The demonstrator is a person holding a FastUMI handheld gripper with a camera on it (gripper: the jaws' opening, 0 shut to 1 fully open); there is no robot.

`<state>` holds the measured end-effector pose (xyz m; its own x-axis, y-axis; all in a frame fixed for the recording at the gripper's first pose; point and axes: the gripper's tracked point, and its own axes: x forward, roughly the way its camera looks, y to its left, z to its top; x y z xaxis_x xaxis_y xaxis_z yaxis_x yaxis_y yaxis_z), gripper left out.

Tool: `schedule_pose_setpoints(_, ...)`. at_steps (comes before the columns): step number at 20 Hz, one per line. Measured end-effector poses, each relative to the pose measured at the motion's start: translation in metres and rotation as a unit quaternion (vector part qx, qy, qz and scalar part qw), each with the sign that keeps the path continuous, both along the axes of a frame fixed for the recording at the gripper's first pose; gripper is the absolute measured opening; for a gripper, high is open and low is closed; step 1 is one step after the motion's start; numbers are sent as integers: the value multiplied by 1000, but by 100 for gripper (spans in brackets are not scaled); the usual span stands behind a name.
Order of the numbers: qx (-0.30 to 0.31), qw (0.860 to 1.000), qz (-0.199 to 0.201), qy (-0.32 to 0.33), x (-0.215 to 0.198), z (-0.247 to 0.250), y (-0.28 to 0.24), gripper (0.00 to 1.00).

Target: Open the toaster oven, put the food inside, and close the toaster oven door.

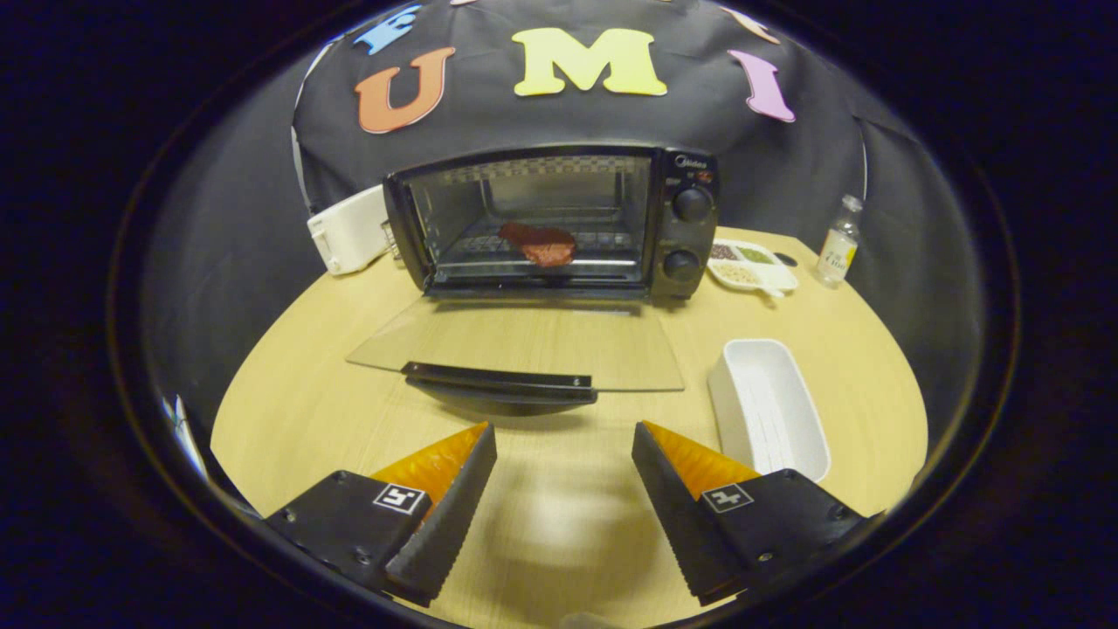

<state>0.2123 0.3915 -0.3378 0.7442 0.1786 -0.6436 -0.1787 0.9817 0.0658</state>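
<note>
Above the wooden table (pixel 332 411), the hand-held gripper (pixel 563 437) hovers wide open, empty, facing the open toaster oven (pixel 672 227).

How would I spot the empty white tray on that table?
Start at the black toaster oven with its glass door folded down. Right of that door, just beyond the open gripper, lies the long white tray. Unlike the small divided dish behind it, it holds nothing.
</note>
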Motion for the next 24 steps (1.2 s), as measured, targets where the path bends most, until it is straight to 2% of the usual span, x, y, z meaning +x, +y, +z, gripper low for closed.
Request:
schedule_pose_setpoints(11,1,1000,9,14,23,-28,35,100)
schedule_pose_setpoints(24,-5,1000,18,-12,40,20,40,100)
